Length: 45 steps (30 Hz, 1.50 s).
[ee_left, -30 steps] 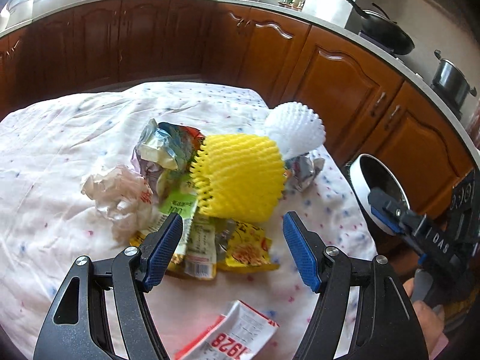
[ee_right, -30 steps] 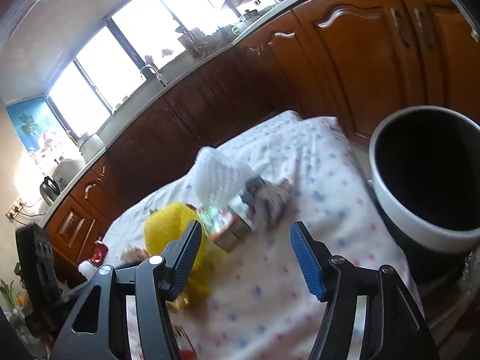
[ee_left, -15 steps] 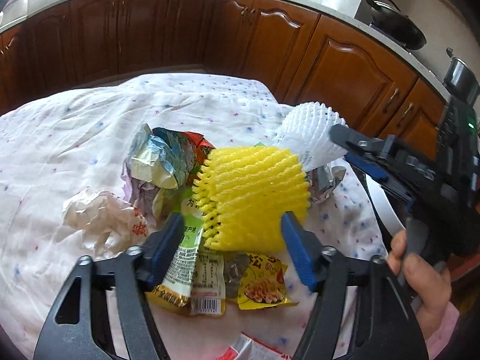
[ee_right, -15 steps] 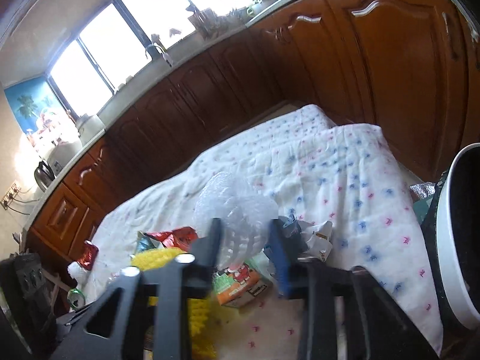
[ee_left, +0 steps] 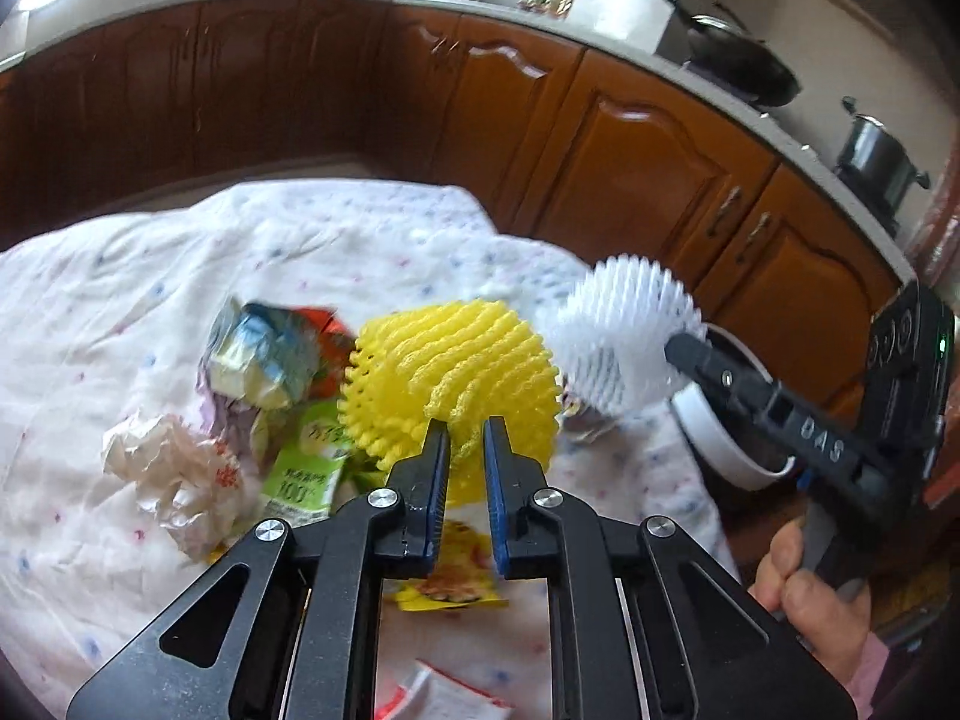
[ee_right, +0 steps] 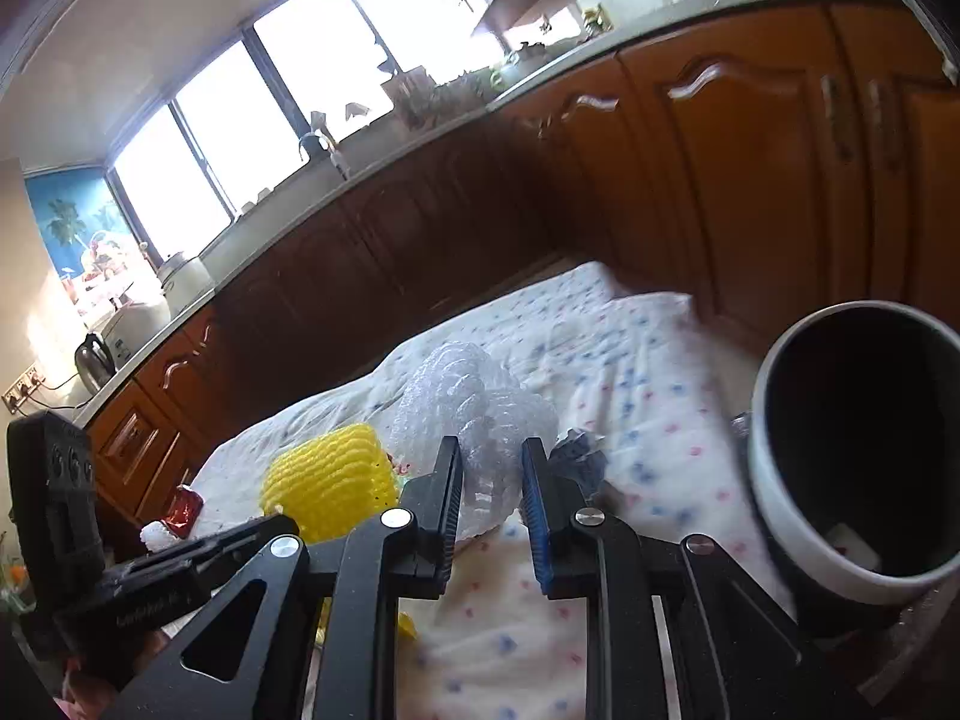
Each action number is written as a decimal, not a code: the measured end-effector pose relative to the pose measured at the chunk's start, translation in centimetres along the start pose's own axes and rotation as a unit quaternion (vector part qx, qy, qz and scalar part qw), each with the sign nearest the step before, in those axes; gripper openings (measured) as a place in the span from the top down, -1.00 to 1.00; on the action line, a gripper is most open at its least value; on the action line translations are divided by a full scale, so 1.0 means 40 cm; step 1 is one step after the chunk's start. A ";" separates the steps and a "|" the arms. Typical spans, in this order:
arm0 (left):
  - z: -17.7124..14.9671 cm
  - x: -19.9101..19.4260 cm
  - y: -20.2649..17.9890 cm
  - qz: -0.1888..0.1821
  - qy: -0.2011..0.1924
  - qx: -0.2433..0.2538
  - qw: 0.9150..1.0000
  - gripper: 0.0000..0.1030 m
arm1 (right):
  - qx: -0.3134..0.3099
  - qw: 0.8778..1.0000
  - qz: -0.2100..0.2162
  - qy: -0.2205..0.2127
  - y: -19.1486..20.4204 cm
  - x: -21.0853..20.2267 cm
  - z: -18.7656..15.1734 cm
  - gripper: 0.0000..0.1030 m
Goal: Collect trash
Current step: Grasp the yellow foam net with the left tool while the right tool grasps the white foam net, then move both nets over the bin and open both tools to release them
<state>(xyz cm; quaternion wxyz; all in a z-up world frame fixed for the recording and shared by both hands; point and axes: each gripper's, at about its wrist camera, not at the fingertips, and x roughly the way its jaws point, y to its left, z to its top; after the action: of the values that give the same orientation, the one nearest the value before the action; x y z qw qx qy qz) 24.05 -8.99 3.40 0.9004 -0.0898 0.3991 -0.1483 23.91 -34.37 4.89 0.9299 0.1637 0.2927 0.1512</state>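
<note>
While angled down at the trash pile on the dotted cloth [ee_left: 120, 300], left gripper [ee_left: 467, 432] closing, pads pinching the near edge of the yellow foam net [ee_left: 456, 378]; right gripper [ee_right: 492, 462] likewise closing, nipping the white foam net [ee_right: 474, 396], reaching in from the right side in the left view; bare hand [ee_left: 810, 606] wrapped round its handle, low at right; white-rimmed bin [ee_right: 780, 516] just beside the cloth, past the white net.

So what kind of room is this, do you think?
Most likely a home kitchen: wooden cabinets under a long countertop, a wok and pot on it, a sink tap below the window.
</note>
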 end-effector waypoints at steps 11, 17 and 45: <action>0.007 -0.018 -0.096 -0.030 -0.010 0.028 0.999 0.79 | 0.014 0.997 -0.050 -0.048 -0.076 -0.157 -0.025 0.61; -0.004 0.006 -0.175 -0.050 -0.001 0.052 0.997 0.79 | 0.041 0.994 -0.085 -0.053 -0.156 -0.207 -0.049 0.61; 0.040 0.207 -0.532 -0.090 0.057 0.141 0.984 0.79 | 0.054 0.981 -0.182 -0.030 -0.378 -0.247 0.006 0.58</action>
<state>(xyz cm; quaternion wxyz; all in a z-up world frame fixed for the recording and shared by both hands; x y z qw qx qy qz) 26.38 -31.75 4.71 0.8628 0.0112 0.4150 -0.2885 19.15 -51.77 4.02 0.9399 0.1620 0.2975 -0.0419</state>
